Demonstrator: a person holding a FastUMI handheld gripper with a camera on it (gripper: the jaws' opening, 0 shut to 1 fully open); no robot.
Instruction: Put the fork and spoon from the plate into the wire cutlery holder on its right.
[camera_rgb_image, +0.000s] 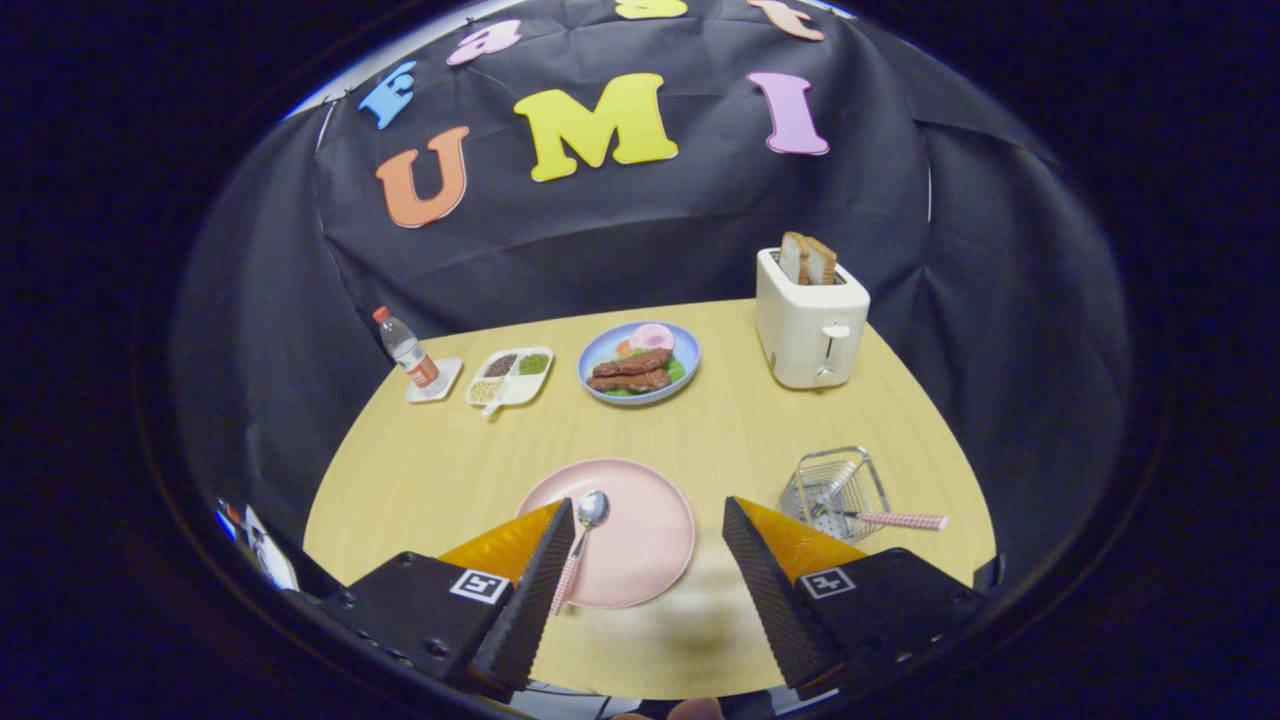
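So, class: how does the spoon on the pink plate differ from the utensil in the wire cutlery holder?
The spoon lies flat on the pink plate; the other utensil rests in the wire cutlery holder with its handle poking out.
The spoon's bowl shows plainly; the other utensil's head is hidden among the wires.
The spoon lies between the open gripper's fingers; the other utensil lies to their right.
Both have pink patterned handles.

Breakfast stuff at the back of the table

Toaster (811, 325) with bread; left of it a blue plate of food (640, 362), a divided tray (510, 376), then a bottle (406, 350).
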